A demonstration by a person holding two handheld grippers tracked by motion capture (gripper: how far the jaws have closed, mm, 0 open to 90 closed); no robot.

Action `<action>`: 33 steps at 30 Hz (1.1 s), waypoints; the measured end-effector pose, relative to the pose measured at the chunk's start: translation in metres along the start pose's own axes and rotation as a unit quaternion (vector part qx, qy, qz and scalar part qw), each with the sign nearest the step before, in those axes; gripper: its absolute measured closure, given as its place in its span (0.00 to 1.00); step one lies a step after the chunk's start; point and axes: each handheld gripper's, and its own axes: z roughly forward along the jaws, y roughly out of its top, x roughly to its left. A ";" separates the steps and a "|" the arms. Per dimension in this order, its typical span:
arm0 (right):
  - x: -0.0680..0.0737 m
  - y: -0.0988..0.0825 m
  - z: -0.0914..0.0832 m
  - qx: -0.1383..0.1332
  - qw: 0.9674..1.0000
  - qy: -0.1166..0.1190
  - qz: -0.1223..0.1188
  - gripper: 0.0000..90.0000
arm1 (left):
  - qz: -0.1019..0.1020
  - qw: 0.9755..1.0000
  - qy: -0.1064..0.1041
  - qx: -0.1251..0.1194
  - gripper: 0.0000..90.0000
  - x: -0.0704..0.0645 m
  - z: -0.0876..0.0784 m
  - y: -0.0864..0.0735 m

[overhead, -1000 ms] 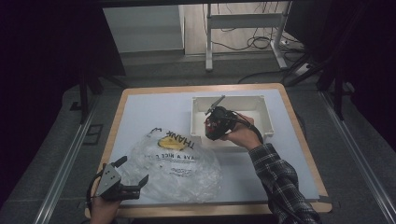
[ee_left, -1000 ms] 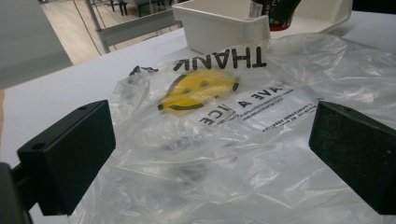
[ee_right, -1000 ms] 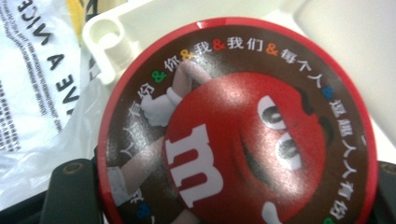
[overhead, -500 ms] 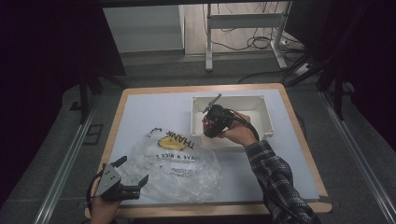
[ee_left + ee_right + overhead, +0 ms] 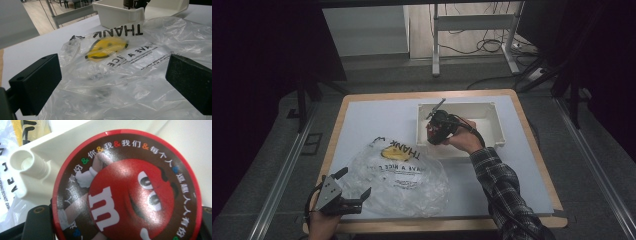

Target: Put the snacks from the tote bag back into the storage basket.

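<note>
A round M&M's tin with a red-rimmed lid [image 5: 127, 187] sits between the jaws of my right gripper [image 5: 125, 222], which is shut on it. In the high view that gripper [image 5: 435, 131] holds the tin [image 5: 431, 135] at the left end of the white bin [image 5: 492, 140], just above its front-left corner [image 5: 27, 165]. A crumpled clear plastic bag [image 5: 397, 175] with a yellow smiley and "THANK" print lies on the white table. My left gripper [image 5: 353, 184] rests at the bag's near-left edge, open, with the bag [image 5: 120, 75] spreading between and beyond its jaws.
The white bin [image 5: 120, 15] stands just behind the bag. The table's wooden border [image 5: 337, 135] frames the white surface, with bare room at the far left and at the right of the bag. Metal rails and a dark floor lie beyond.
My right gripper has shifted slightly left with the tin, staying at the bin's left end. The left gripper and the bag have not moved.
</note>
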 end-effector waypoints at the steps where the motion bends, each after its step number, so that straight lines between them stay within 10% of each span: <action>1: 0.000 0.001 0.001 0.001 1.000 0.000 -0.001 0.29 | 0.000 1.000 0.000 0.000 0.00 0.000 0.000 0.000; 33: -0.010 0.015 0.032 0.006 1.000 -0.001 -0.012 0.29 | 0.002 1.000 0.002 0.001 0.00 0.000 -0.001 0.000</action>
